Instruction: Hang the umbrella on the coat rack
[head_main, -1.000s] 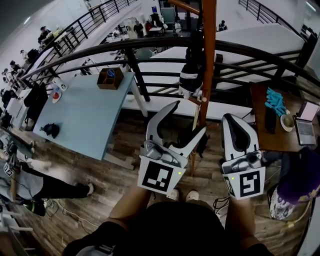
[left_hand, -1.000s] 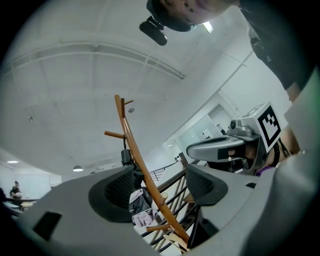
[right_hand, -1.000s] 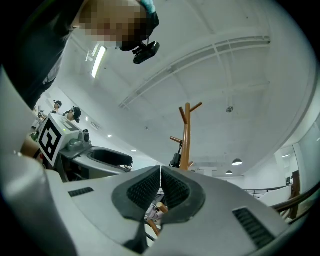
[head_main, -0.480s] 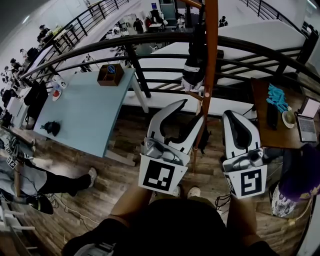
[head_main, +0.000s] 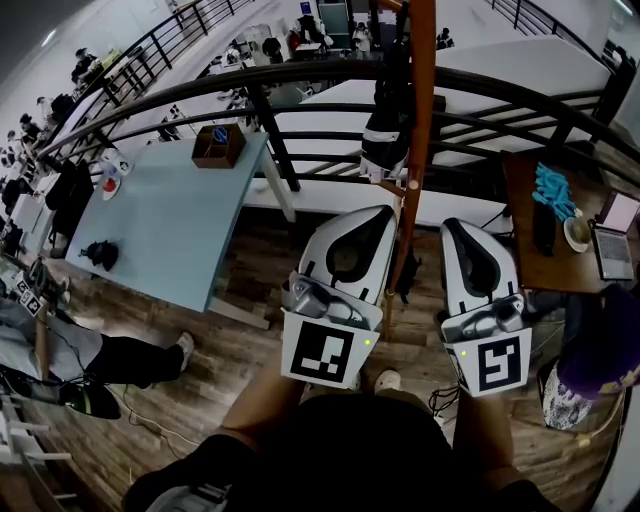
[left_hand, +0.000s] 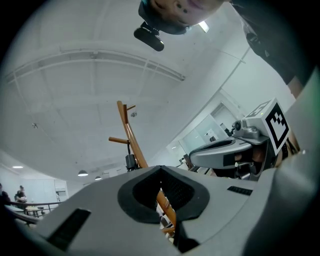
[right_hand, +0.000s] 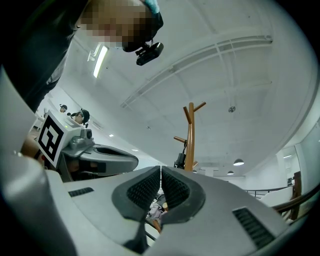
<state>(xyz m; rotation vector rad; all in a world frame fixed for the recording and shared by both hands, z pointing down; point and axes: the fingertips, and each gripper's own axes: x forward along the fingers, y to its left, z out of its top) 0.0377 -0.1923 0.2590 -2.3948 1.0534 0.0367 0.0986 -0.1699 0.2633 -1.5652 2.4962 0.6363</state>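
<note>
Blue table (head_main: 170, 230): wooden box (head_main: 220, 149) at far edge, black object (head_main: 99, 258) at left (kind unclear); coat rack (head_main: 418, 150) on plank floor (head_main: 230, 372).

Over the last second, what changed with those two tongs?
The left tongs have just been closing and now stand shut with nothing between them. Neither hand shifted. The right tongs stayed shut, and the umbrella still hangs on the rack.

Cool, even indoor light, fairly bright. A strip light (right_hand: 100, 60) glares up left of the right hand-held gripper (right_hand: 160, 171); ceiling lamps (right_hand: 238, 162) glow beyond it. Fisheye bending throughout, corners black, near jaws soft.
</note>
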